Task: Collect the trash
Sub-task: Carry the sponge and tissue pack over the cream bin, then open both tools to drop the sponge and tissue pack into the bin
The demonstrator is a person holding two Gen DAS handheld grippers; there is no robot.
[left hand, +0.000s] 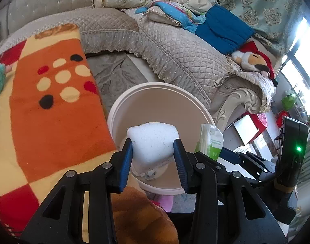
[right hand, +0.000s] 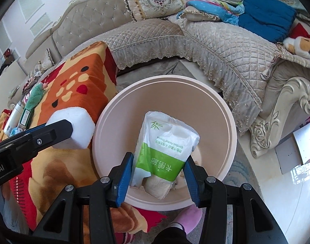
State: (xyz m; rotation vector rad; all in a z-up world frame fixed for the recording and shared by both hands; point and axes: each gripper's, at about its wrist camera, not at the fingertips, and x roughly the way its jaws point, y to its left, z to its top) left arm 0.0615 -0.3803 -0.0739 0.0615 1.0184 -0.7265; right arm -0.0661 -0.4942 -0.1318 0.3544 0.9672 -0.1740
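- The beige sofa (right hand: 216,46) curves from ten to three o'clock behind everything.
- An orange patterned blanket (right hand: 73,93) lies at nine o'clock, beside the bin.
- The round cream waste bin (right hand: 226,109) stands on the floor; crumpled tissue (right hand: 157,187) lies at its bottom.
- The left gripper (left hand: 153,152) pinches a white foam block (left hand: 153,140) over the bin's rim.
- The right gripper (right hand: 159,170) pinches a green-and-white pocket tissue pack (right hand: 165,142) above the bin's opening.
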